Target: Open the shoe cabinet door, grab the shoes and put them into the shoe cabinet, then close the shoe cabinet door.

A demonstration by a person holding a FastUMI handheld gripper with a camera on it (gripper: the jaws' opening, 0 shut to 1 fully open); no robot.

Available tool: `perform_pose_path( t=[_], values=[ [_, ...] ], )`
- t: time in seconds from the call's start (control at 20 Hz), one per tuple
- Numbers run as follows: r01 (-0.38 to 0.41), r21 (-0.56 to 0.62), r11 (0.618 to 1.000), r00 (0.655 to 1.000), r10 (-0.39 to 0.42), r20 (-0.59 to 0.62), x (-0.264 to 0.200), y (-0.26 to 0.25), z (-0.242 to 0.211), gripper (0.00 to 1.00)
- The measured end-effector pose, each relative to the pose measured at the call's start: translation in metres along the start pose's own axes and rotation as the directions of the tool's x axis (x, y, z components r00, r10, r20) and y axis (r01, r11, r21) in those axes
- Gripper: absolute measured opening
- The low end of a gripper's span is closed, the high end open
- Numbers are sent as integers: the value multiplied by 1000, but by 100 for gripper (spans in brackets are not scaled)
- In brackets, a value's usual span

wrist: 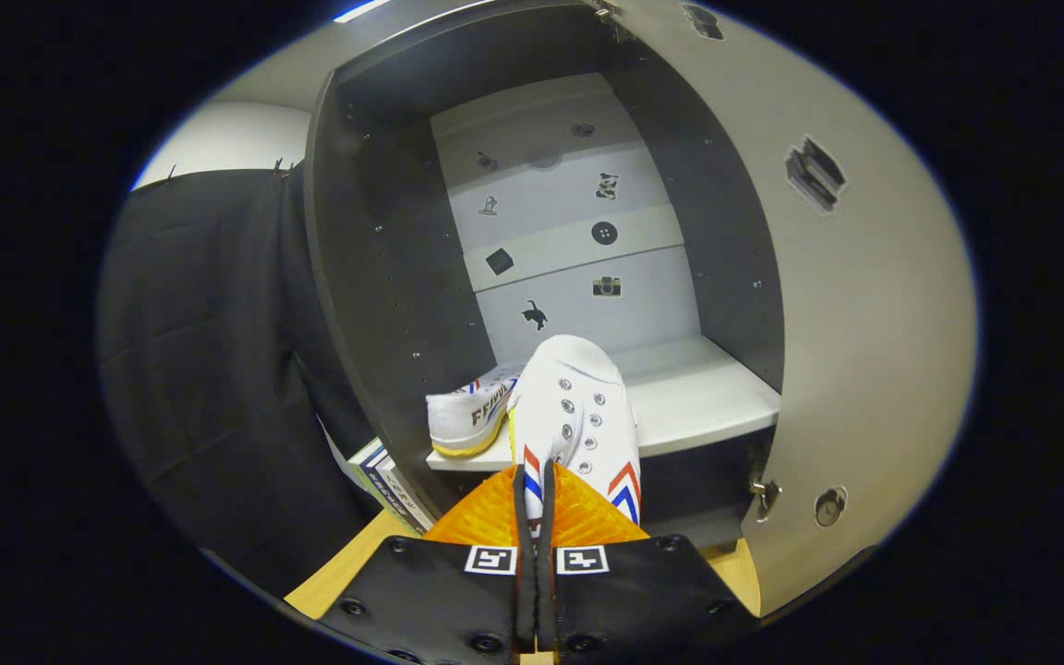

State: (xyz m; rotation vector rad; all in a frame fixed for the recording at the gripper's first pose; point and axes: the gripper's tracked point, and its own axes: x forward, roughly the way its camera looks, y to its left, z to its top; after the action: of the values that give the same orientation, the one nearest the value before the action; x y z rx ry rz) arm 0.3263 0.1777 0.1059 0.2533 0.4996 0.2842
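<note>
Fingers [533,499]: I see them drawn almost together, with only a thin slit left, clamped on the heel edge of the held shoe.
Held shoe [574,416]: white canvas, metal eyelets, red and blue chevrons on its side; it points away from me, toe over the front of the shelf, heel pinched between the fingers.
Second shoe [469,417]: same make, lying on the shelf just left of the held one, heel toward me, yellow sole edge showing; the two appear to touch, though I cannot tell for sure.
Shelf [707,397]: pale board inside the cabinet, bare to the right of the shoes.
Cabinet [384,277]: dark side walls, light back panel in stepped strips, stickers scattered over the panel.
Door [864,351]: swung wide open on the right, its pale inner face toward me, a sticker high on it, a hinge and a round fitting low down near the shelf's level.
Books [389,485]: a few spines leaning at the cabinet's lower left corner, beside the fingers.
Floor [347,568]: wood surface under the cabinet, seen on both sides of the fingers.
Cloth [209,369]: black booth wall hanging left of the cabinet.
</note>
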Motion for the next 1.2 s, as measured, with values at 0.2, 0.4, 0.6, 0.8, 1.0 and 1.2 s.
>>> perform_pose_path(
  t=[0.2, 0.4, 0.6, 0.8, 1.0, 1.2],
  values=[
    [-3, 27, 1000, 1000, 2, 25, 40, 2, 34, 2],
    [1, 35, 999, 999, -3, 39, 81, 0, 60, 2],
    [39, 40, 998, 998, -41, 43, 115, -13, 64, 2],
    [90, 45, 995, 995, -92, 30, 145, -32, 65, 2],
    [96, 55, 994, 995, -95, -10, 165, -36, 53, 1],
    [124, 89, 988, 992, -121, -41, 174, -39, 46, 2]
  ],
)
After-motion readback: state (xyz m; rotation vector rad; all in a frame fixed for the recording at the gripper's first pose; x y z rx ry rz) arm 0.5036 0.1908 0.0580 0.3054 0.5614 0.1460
